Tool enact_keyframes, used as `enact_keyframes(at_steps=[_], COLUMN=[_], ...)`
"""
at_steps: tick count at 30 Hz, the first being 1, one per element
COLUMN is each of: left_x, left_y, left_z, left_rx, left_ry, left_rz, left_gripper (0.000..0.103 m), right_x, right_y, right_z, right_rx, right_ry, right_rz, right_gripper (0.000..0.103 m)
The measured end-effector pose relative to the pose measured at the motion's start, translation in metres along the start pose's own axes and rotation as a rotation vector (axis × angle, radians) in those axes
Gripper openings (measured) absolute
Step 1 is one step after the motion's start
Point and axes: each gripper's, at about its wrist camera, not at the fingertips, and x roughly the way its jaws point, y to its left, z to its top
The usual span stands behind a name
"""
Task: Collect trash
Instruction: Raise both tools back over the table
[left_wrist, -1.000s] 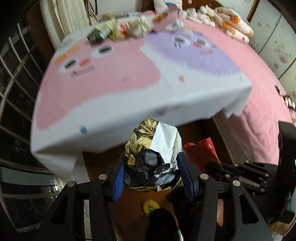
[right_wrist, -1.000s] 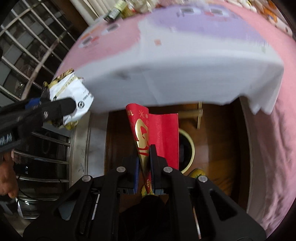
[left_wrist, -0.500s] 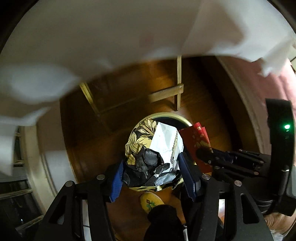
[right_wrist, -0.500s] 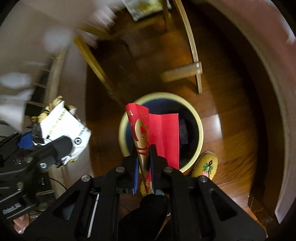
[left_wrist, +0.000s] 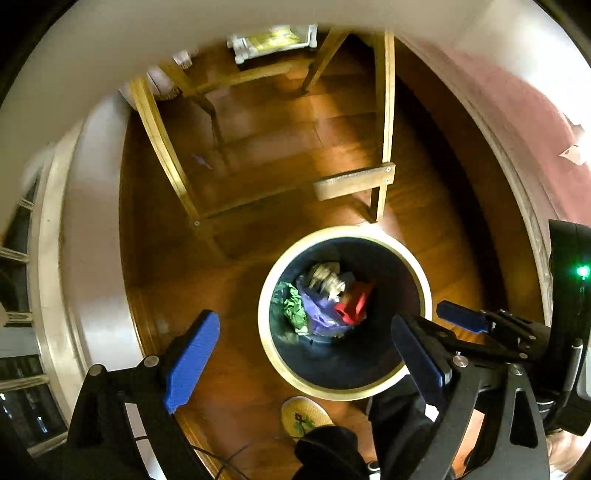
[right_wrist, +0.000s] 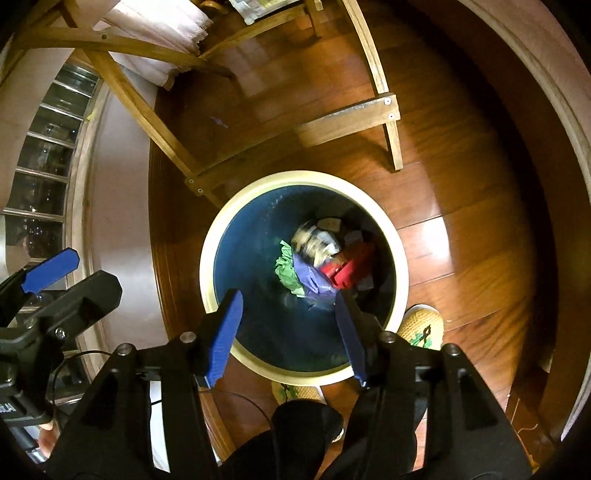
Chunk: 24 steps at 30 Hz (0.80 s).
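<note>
The wooden floor (right_wrist: 461, 155) fills both views, brown and glossy. On it stands the bin (right_wrist: 210, 258), round, with a pale rim and a dark blue inside; it serves as the landmark here. Beyond the bin the light wooden legs and crossbars of a folding frame (right_wrist: 347, 122) rest on the floor, one crossbar end close to the bin's far rim. On the bin's near side the toe of a yellow slipper (right_wrist: 424, 325) pokes out against the rim.

The left gripper (left_wrist: 306, 354) hangs over the bin's near left edge, pointing straight down. Its jaws have just been opening and now stand wide apart with nothing between them. The right gripper (right_wrist: 291, 328) hangs over the bin's near part, tilted steeply down; its jaws have likewise just been opening and stand apart, empty.

The trash lies inside the bin, at its bottom, towards the far right side: a red packet (right_wrist: 347, 269) on the right, a crumpled gold and white wrapper (right_wrist: 314, 243), blurred, just above it, a purple bag (right_wrist: 310, 277) in the middle and a green scrap (right_wrist: 286, 269) on the left, all touching in one heap.
</note>
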Motion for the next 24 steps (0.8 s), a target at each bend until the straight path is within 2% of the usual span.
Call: enact_keyframes(at_steps=[8, 14, 18, 24], left_x=[-0.073, -0.156, -0.215, -0.308], left_y=[-0.003, -0.003, -0.004, -0.005], left_z=[0.007, 0.015, 0.021, 0.028], left_rx=[-0.005, -0.004, 0.030, 0.068], left_ry=[-0.069, -0.145, -0.172, -0.268], left_rz=[-0.011, -0.026, -0.043, -0.074], left_gripper=[0.095, 0.095, 0.095, 0.095], right_x=[-0.072, -0.147, -0.199, -0.279], right_y=[0.023, 0.045, 0.062, 0.099], right_z=[0.005, 0.008, 0.005, 0.003], right_rx=[0.005, 0.002, 0.001, -0.030], right_ry=[-0.049, -0.097, -0.128, -0.192], right_rz=[0.010, 0.035, 0.059, 0.084], right_gripper=[0.049, 0.050, 0.050, 0.055])
